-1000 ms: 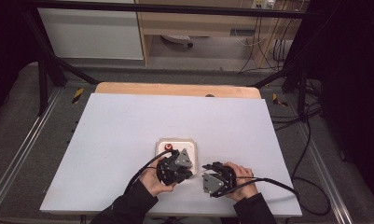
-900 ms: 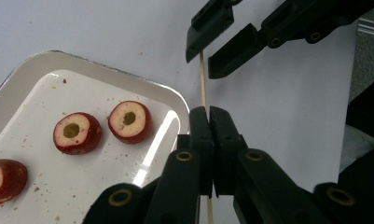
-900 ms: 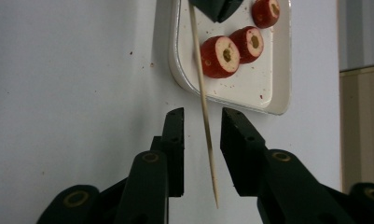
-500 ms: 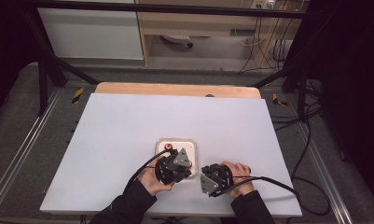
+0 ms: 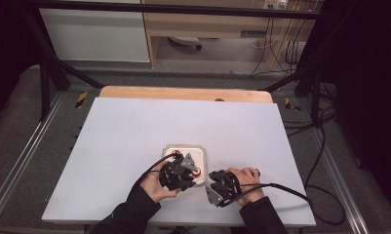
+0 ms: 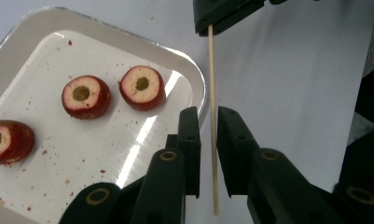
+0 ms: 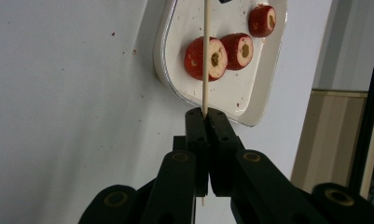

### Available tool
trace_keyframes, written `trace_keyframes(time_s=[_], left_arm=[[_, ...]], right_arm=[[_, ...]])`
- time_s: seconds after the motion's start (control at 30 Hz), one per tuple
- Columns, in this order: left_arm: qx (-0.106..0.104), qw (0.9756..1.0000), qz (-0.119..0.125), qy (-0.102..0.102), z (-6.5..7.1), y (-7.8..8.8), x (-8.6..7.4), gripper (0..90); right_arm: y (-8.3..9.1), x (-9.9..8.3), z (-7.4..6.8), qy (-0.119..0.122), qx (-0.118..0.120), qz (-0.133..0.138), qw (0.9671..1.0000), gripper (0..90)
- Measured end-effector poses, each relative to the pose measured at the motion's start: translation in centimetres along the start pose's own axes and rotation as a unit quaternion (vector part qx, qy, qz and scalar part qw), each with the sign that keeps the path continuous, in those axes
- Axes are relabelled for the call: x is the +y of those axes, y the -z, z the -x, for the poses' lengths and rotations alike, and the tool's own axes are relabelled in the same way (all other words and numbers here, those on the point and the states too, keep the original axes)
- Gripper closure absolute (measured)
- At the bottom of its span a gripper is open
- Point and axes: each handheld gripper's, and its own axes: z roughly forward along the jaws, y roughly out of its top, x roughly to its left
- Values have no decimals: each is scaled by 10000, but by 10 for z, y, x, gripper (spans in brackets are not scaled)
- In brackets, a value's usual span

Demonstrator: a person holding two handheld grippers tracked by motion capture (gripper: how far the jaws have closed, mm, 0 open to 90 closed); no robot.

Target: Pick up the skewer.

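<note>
A thin wooden skewer [image 7: 205, 56] sticks out of my right gripper [image 7: 206, 112], whose jaws are shut on its lower end. Its far end runs between the jaws of my left gripper [image 6: 208, 112]. Those jaws have just been opening and stand slightly apart, with a gap on each side of the skewer [image 6: 213, 93]. The right gripper [image 6: 210, 28] shows at the top of the left gripper view. Three red cored fruit pieces [image 6: 86, 96] [image 6: 142, 87] [image 6: 7, 140] lie on a white tray [image 6: 194, 70]. In the high view both grippers [image 5: 181, 171] [image 5: 217, 187] meet at the tray's near right corner.
The tray [image 5: 185, 148] sits on a white table top [image 5: 134, 126] near its front middle. A wooden strip [image 5: 183, 93] runs along the far edge. Cables trail from both grippers, and metal frame rails flank the table.
The right gripper has edged a little to the left, closer to the left gripper. The left hand has kept still.
</note>
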Motion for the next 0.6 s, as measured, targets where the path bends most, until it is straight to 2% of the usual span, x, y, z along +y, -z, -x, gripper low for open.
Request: trace_keyframes(time_s=[0.03,0.17,0.43,0.6], left_arm=[[-33,10000,-47,15,0,0,0,812],[-61,9996,-262,53,0,-2,-1,839],[39,9989,-457,22,1,-7,-1,876],[137,9988,-479,-26,4,-8,-2,884]], right_arm=[[0,3,0,59,7,-93,9999,889],[-3,6,2,267,-11,-127,9996,889],[-3,6,1,289,-64,-161,9994,887],[-3,7,0,243,-48,-146,9996,883]])
